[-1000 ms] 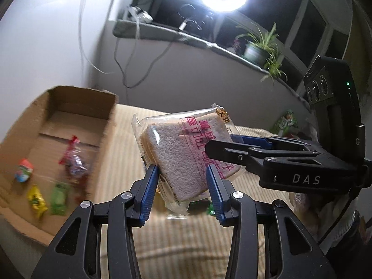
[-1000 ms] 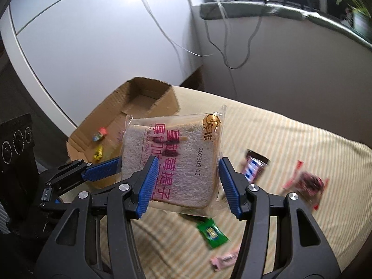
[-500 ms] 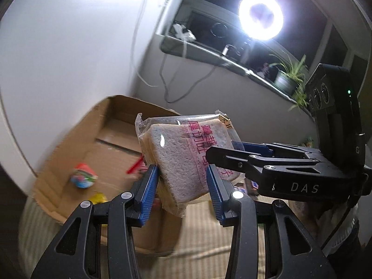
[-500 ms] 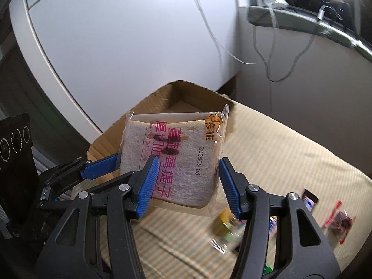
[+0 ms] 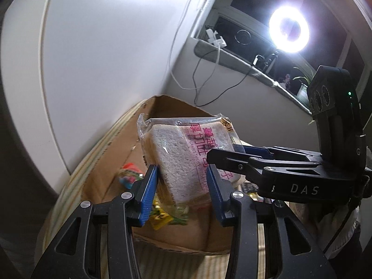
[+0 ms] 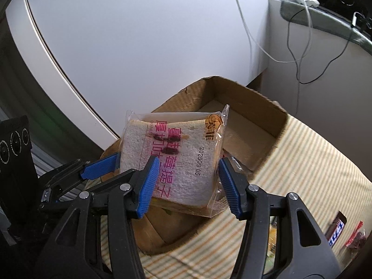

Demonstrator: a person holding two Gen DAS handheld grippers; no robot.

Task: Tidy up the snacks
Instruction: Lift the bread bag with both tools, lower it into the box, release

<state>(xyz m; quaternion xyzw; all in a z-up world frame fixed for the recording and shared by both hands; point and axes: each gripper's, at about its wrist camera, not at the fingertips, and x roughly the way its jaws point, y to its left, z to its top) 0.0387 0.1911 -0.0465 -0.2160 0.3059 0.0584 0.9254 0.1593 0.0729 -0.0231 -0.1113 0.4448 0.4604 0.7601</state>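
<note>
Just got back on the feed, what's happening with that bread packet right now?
Both grippers are on the packaged bread slice, holding it up above the open cardboard box. The left gripper pinches one edge, and the right gripper clamps it from the other side. A few small wrapped snacks already lie in the box, and others sit on the striped cloth.

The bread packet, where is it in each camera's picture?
Left wrist view: bread packet sits mid-frame, between the left gripper's blue jaws.
Right wrist view: mid-frame, between the right gripper's jaws.
Shared landmark: the cardboard box behind it.
</note>
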